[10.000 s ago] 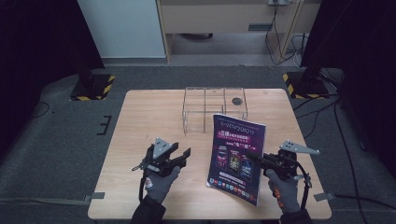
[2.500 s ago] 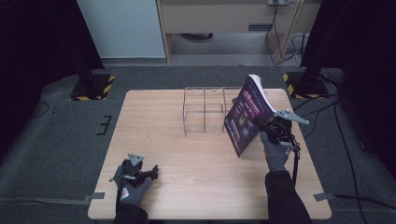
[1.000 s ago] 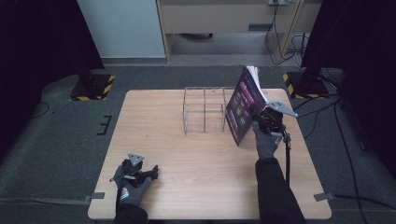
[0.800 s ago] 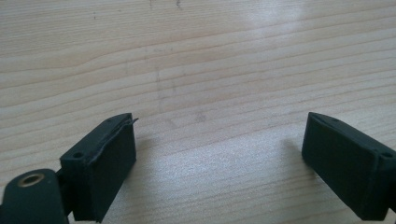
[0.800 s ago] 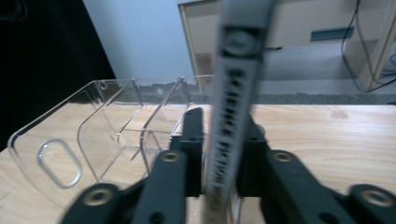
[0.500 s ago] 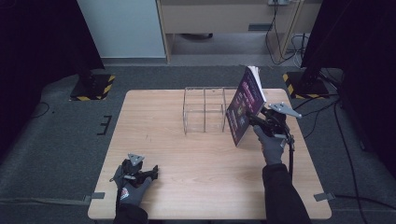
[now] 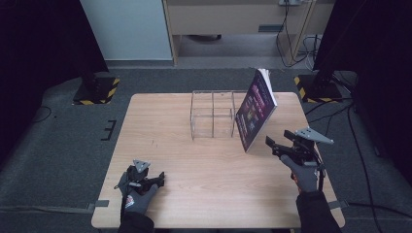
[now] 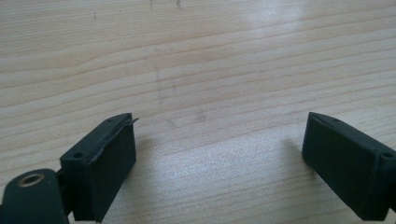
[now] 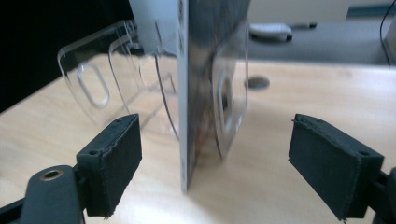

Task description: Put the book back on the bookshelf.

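In the high view, a thin purple-covered magazine [image 7: 256, 109] stands tilted on the pale wooden table [image 7: 194, 145], leaning against the right end of a clear acrylic divider rack [image 7: 214, 114] at the far middle. The right gripper [image 7: 270, 143] sits just near-right of the magazine, apart from it, its jaws spread. The left gripper [image 7: 158, 178] rests at the near left edge, well away from the rack.

The left gripper view shows what the high view cannot: its two black jaws wide apart over bare wood grain, holding nothing.

The right gripper view looks edge-on at the magazine [image 9: 187, 93], standing between the spread jaws without touching either, with the rack's transparent panels [image 9: 116, 84] and their oval cut-outs behind it.
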`<state>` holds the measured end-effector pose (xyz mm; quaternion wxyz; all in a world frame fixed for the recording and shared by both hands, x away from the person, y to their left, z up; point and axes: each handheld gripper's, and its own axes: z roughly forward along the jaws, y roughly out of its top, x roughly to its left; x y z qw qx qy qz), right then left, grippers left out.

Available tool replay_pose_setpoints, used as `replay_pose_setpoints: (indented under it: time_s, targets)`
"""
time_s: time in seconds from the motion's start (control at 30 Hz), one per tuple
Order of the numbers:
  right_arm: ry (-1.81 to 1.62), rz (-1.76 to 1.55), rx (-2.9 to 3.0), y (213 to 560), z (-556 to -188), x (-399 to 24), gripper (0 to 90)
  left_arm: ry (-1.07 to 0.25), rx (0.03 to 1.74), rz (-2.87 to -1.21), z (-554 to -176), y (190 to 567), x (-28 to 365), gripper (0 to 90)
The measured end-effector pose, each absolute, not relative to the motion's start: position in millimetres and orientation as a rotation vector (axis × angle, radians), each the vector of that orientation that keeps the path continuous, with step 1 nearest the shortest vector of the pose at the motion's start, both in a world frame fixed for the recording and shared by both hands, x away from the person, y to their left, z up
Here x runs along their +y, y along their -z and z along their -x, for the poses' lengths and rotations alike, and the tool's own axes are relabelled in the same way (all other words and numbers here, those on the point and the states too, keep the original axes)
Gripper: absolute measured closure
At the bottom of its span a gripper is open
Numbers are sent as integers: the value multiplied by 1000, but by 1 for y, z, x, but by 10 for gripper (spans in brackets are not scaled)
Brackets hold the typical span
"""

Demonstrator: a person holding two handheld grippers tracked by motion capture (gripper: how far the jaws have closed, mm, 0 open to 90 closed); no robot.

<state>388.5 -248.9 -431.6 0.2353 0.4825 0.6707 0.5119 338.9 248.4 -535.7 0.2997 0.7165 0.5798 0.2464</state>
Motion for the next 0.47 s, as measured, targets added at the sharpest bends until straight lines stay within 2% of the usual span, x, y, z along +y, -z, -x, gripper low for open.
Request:
replay_pose_setpoints:
  time_s: [0.47]
  targets:
    - [-1181,-1375,1934,498,-367,-273,137,-654,1540,-1902,-339,536,248,88]
